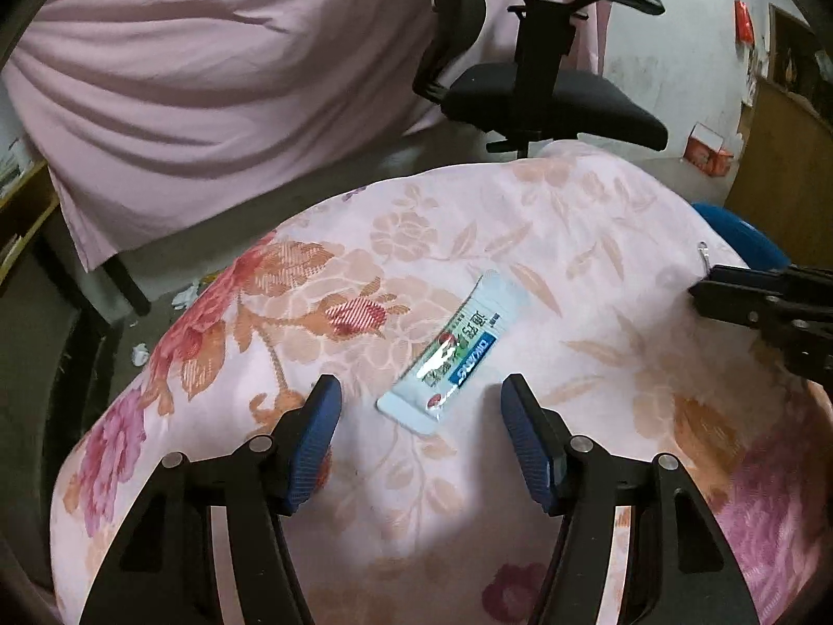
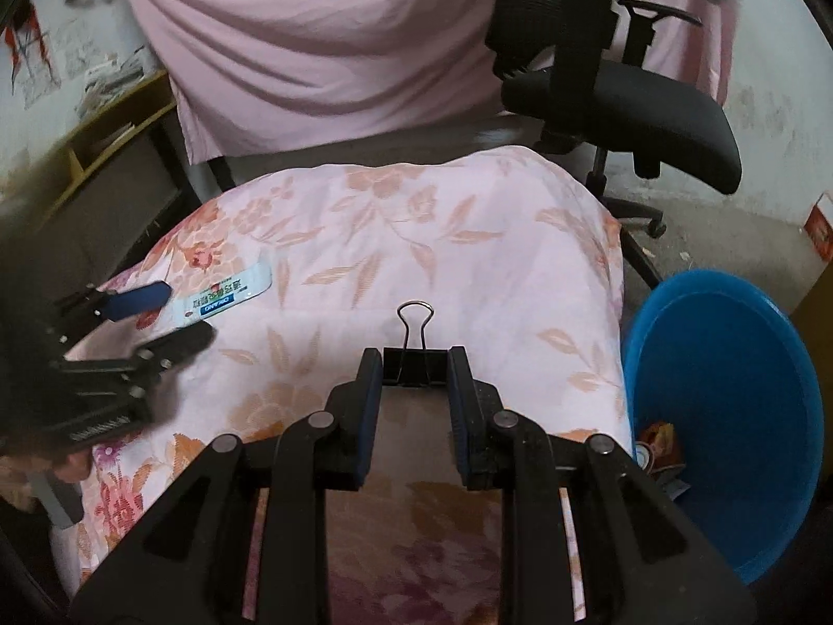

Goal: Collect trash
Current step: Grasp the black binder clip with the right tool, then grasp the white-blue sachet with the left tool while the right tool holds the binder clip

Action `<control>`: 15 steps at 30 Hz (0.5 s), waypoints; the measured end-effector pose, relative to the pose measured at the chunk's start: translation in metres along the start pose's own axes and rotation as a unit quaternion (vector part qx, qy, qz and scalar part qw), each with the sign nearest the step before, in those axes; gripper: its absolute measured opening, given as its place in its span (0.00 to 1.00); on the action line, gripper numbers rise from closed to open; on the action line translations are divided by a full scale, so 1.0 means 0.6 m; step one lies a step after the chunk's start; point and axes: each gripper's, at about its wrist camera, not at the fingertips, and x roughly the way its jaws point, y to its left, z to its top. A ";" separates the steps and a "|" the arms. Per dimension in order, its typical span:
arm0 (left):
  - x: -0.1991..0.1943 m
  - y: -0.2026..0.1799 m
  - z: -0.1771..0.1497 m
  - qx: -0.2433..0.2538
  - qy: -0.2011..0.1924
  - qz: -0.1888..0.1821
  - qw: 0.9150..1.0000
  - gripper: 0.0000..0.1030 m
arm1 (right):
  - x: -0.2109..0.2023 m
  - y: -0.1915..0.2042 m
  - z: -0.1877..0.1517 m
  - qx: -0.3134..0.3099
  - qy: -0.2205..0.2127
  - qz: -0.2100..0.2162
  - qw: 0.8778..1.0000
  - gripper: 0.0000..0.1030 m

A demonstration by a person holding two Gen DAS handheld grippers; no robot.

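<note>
A pale blue sachet wrapper (image 1: 452, 353) lies flat on a floral cloth (image 1: 520, 219). My left gripper (image 1: 419, 398) is open, its blue pads on either side of the wrapper's near end, just above the cloth. The wrapper also shows in the right wrist view (image 2: 225, 294), between the left gripper's fingers (image 2: 140, 298). My right gripper (image 2: 415, 371) is shut on a black binder clip (image 2: 415, 359), held above the cloth. A blue bin (image 2: 729, 396) with some trash inside stands at the right, beside the cloth's edge.
A black office chair (image 2: 619, 104) stands behind the cloth-covered surface. A pink sheet (image 2: 323, 36) hangs at the back. Paper scraps (image 1: 182, 297) lie on the floor at left. A wooden shelf (image 2: 114, 125) is at far left, red boxes (image 1: 708, 151) at far right.
</note>
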 end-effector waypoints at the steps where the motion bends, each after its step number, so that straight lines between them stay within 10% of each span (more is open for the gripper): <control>1: 0.003 0.001 0.002 -0.002 -0.001 0.000 1.000 0.54 | 0.000 -0.001 0.001 0.004 -0.001 0.003 1.000 0.44; 15: 0.010 -0.055 0.000 0.058 -0.007 0.011 0.998 0.17 | -0.005 -0.009 -0.006 0.025 -0.012 0.021 0.999 0.44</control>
